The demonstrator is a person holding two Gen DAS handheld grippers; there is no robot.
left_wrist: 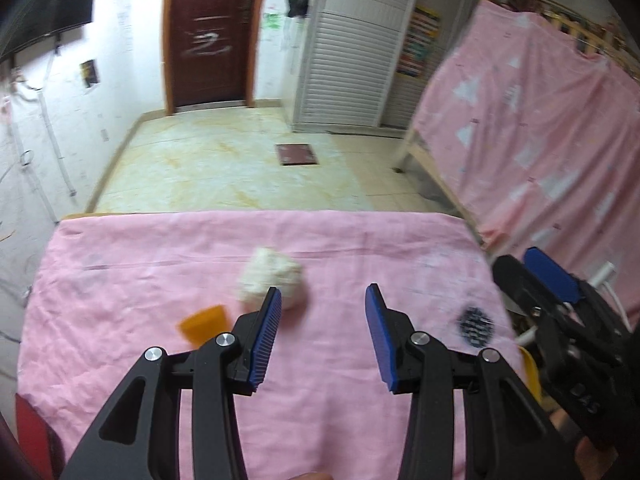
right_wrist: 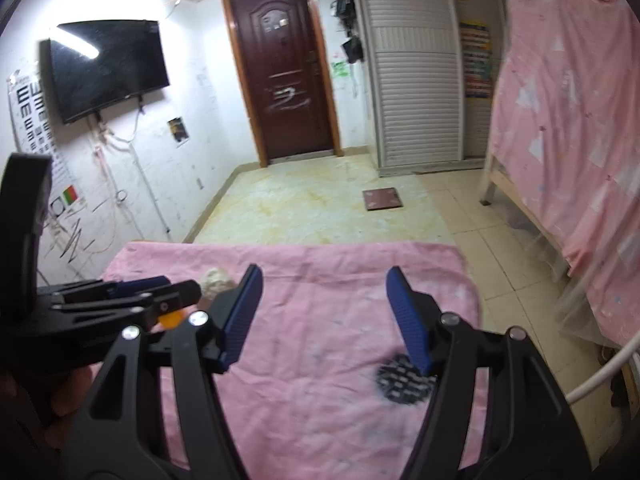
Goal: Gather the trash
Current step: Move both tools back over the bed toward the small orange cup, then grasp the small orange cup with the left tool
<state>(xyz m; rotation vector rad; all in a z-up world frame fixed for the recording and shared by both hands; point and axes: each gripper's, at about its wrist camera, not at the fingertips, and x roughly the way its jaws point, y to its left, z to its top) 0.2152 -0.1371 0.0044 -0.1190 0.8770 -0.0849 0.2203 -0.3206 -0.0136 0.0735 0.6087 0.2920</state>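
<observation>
While both grippers are hovering with jaws apart and empty, left gripper and right gripper, the crumpled white paper ball is lying on the pink-clothed desk, just beside a flat orange plastic piece.

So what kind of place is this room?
Most likely a lived-in room at home, not a lab: a wall-mounted TV, a wooden entrance door, and a bunk bed draped in a pink sheet.

On the wrinkled pink cloth-covered table: crumpled white paper wad near middle, flat orange plastic piece just left of it, round black-and-white patterned scrap well right. Beyond the table, tiled floor.
</observation>
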